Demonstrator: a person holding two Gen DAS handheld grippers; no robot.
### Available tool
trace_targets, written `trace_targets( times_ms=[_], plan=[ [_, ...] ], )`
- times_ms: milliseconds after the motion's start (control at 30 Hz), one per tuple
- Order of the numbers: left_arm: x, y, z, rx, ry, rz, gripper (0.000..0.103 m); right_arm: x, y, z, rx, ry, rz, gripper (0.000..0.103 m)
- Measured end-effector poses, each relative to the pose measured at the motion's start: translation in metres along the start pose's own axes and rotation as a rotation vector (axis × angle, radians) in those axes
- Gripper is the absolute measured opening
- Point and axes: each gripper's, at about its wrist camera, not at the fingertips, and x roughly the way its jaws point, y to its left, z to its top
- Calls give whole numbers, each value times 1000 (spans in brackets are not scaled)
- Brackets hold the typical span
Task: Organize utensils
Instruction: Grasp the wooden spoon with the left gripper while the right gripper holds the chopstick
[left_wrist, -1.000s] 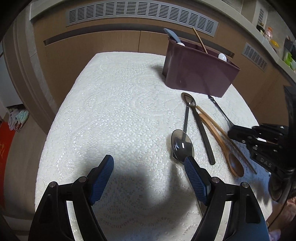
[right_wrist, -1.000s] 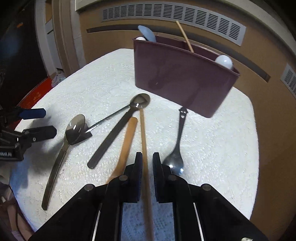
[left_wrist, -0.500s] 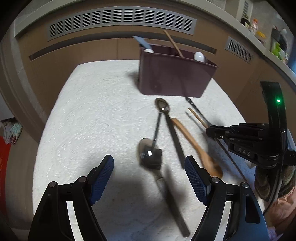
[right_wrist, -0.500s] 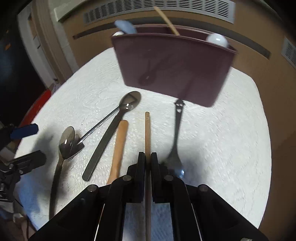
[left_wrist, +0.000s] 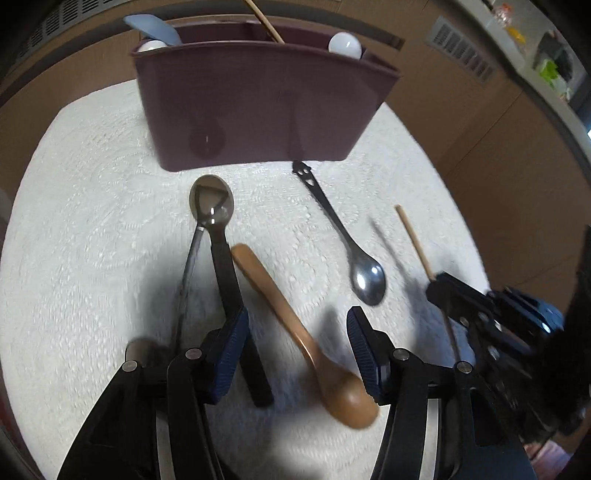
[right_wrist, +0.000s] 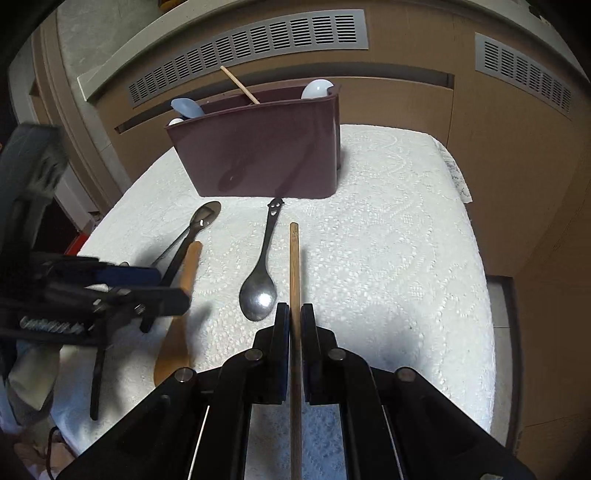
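My right gripper (right_wrist: 291, 317) is shut on a wooden chopstick (right_wrist: 294, 266) and holds it above the white cloth, pointing at the maroon utensil holder (right_wrist: 258, 155). The right gripper also shows in the left wrist view (left_wrist: 439, 284) with the chopstick (left_wrist: 413, 240). My left gripper (left_wrist: 295, 328) is open, its fingers straddling the wooden spoon (left_wrist: 288, 314) lying on the cloth. A small metal spoon (left_wrist: 343, 240) lies to the right. A long black-handled spoon (left_wrist: 218, 236) and a thin metal utensil (left_wrist: 188, 266) lie to the left.
The holder (left_wrist: 258, 107) stands at the back of the table and holds a chopstick (left_wrist: 264, 18), a blue spoon (left_wrist: 155, 29) and white spoons. Brown cabinet panels with vents (right_wrist: 258, 48) stand behind. The table's right edge (right_wrist: 484, 295) drops off.
My left gripper moved forward and right over the wooden spoon and narrowed its opening. My right gripper lifted the chopstick off the cloth and pulled back to the right.
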Motion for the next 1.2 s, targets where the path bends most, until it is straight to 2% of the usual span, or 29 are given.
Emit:
trace_targets(
  times_ms=[233, 400, 633, 1000, 1200],
  plan=[
    [21, -19, 19, 81, 11, 94, 56, 3, -8, -6, 15, 7, -12, 6],
    [24, -31, 19, 143, -5, 115, 54, 4, -9, -7, 17, 17, -18, 6],
    [15, -36, -7, 211, -20, 124, 53, 6, -9, -8, 14, 33, -22, 6],
    [-16, -6, -49, 268, 6, 131, 54, 7, -6, -7, 10, 56, -28, 6],
    [-30, 17, -60, 237, 11, 97, 54, 13, -3, 3, 5, 73, -30, 6]
  ],
)
